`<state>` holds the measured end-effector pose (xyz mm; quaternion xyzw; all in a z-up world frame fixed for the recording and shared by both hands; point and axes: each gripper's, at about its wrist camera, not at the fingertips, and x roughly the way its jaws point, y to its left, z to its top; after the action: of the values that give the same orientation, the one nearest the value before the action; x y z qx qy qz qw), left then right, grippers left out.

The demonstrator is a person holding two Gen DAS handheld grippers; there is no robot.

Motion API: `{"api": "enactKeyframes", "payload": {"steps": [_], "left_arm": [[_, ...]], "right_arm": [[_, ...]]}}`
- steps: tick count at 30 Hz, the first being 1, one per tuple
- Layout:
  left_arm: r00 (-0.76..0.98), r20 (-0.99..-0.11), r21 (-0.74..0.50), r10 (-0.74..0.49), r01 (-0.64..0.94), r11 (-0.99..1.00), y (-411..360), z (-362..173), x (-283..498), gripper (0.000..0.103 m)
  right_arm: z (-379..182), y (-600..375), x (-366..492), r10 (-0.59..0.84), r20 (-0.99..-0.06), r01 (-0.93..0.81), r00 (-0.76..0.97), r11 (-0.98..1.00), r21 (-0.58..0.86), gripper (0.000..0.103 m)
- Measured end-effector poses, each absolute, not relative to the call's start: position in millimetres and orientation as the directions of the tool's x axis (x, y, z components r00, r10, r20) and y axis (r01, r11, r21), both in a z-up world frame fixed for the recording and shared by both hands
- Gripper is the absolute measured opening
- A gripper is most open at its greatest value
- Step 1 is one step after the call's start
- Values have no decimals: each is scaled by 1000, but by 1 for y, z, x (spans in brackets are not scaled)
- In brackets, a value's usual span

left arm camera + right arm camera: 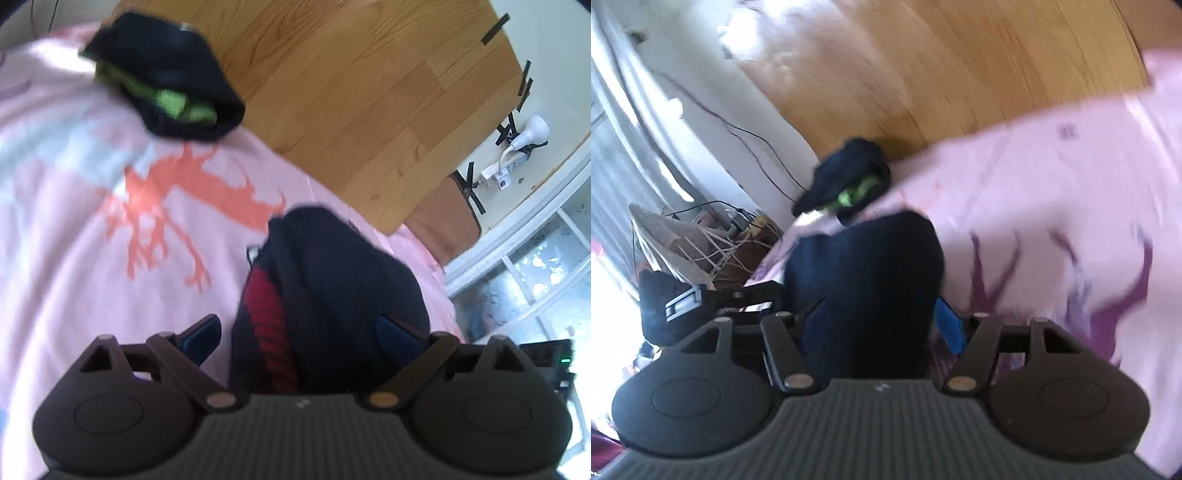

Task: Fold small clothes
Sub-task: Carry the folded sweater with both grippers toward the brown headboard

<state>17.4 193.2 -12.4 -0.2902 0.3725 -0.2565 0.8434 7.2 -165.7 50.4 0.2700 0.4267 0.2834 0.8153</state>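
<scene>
- L tongs (pixel 301 334) stand wide open; the dark garment w/ red band (pixel 325 295) sits bunched between the blue pads (pixel 397 334), but I see no pad pressing it.
- R tongs (pixel 879 321) also apart, w/ the same dark garment (pixel 864 291) between them. R view is smeared, so I can't say for sure whether a pad touches cloth; prob. not gripping.
- The garment lies on the pink bed cover (pixel 74 277), close to the bed's edge, right in front of both tools.
- Handling, my guess: light, soft knit, no stiffness, so it'll sag and slump wherever it isn't supported. Not fragile, not slippery on the pads. The ribbed red band looks thicker, so it's the firmer place to pinch.
- Where I'd take hold: an outer edge or corner on each side, one per tool, pinching a single layer so the fold stays flat instead of dragging the whole lump.
- Second piece, black w/ green lining (pixel 162 85), sits farther up the cover near the edge, well apart from the first. Not in the way.
- Beyond the bed: wood floor (pixel 351 92), a power strip w/ plugs (pixel 506 166) by the wall, and in the R view a tangle of cables (pixel 738 236) next to the bed.
- Main snag: the edge is near, so a loose pull could send cloth to the floor.
</scene>
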Motion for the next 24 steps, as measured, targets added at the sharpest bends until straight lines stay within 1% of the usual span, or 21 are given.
{"api": "enactKeyframes", "payload": {"steps": [1,3,5,6,7,9,12,15,24], "left_arm": [[574,-478,-699,-665,211,684,193,-16,18,95],[558,-493,-707,-668,191,681,190,-22,17,95],[566,-495,-696,-659,196,691,185,-23,16,95],[573,-500,-684,-649,199,702,182,-22,15,95],[583,-509,-665,-633,201,719,177,-21,14,95],[609,-538,-602,-583,206,772,163,-18,11,95],[654,-581,-482,-485,203,852,139,-13,7,98],[669,-588,-464,-456,183,867,135,-13,5,100],[678,-589,-456,-440,171,873,136,-13,1,100]], "right_arm": [[43,-165,8,700,-546,-217,459,685,695,67],[32,-163,9,721,-527,-193,449,655,731,73],[28,-162,9,752,-501,-172,429,612,772,75],[26,-160,11,769,-487,-163,415,589,791,79],[25,-154,13,772,-486,-158,410,585,795,80],[18,-141,17,782,-487,-154,390,577,802,81],[24,-136,16,774,-488,-170,404,588,791,82],[22,-140,14,775,-482,-178,410,586,791,78],[20,-136,6,759,-465,-208,456,599,773,81]]}}
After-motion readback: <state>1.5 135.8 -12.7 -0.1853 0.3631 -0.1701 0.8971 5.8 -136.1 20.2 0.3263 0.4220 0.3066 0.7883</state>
